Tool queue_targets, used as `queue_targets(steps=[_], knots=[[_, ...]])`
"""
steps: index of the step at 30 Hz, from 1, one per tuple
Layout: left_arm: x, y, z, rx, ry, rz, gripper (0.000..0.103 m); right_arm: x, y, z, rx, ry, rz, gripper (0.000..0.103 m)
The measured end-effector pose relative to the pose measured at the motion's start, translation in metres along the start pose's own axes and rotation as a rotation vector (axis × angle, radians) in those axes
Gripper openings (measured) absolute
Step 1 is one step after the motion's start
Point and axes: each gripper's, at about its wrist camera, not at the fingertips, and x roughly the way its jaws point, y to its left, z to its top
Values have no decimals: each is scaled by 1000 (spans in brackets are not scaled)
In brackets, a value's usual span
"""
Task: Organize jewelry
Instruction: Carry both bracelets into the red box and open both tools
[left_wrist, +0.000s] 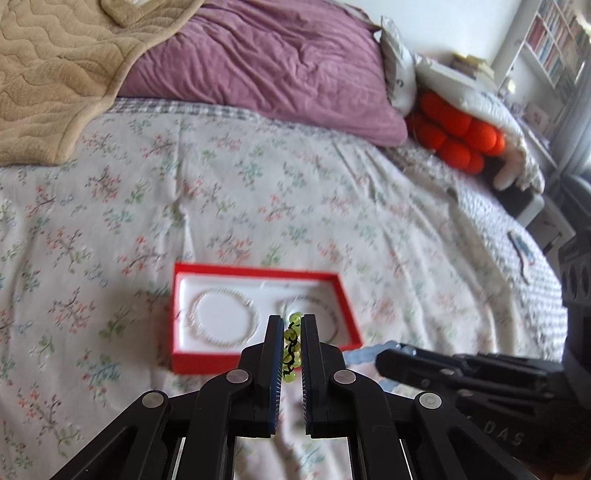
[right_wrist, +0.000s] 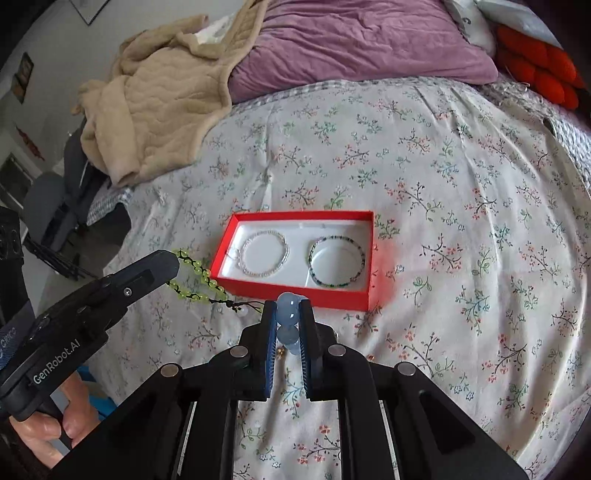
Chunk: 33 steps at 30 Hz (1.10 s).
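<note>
1. Bed (right_wrist: 461, 184): floral sheet serves as my work surface. Soft and flat enough that the box sits level, near the front edge within reach of both grippers.
2. Blanket (right_wrist: 159, 107) and pillow (right_wrist: 362, 44): bunched at the far end, well apart from the box, so they do not matter to the job.
3. Box (right_wrist: 295, 288): red, open, white liner with two round recesses. Each recess already holds a ring-shaped piece: a clear bead bracelet (right_wrist: 264, 253) on the left, a dark bead bracelet (right_wrist: 336, 266) on the right. I judge the recesses keep each loop round and untangled.
4. Left gripper (left_wrist: 292, 343): jaws clamped on the green bracelet (right_wrist: 197, 275), pinched at one section so the rest hangs free in a loop, just left of the box and clear of the sheet.
5. Right gripper (right_wrist: 289, 321): jaws clamped on the blue bracelet (right_wrist: 289, 314), big pale beads between the pads, held above the box's near wall.
6. Judgement: both recesses are taken, so the green and blue pieces need to nest inside or on top. Lowering either loop may disturb what lies there.
</note>
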Motion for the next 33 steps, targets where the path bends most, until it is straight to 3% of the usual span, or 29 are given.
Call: queue_targets(steps=[9, 14, 19, 25, 30, 33], knots=[[32, -1, 24, -106, -45, -106, 3, 1, -17, 31, 66, -69, 13, 12], [50, 10, 26, -169, -55, -126, 3, 12, -30, 41, 106, -76, 17, 12], [76, 26, 18, -159, 5, 25, 3, 30, -34, 44, 112, -52, -4, 12], [96, 54, 5, -189, 82, 150, 3, 46, -26, 44, 103, -21, 28, 12], [101, 63, -3, -175, 110, 214, 3, 58, -13, 43, 76, -13, 102, 12], [103, 63, -5, -164, 121, 231, 3, 74, -15, 42, 70, 13, 81, 12]])
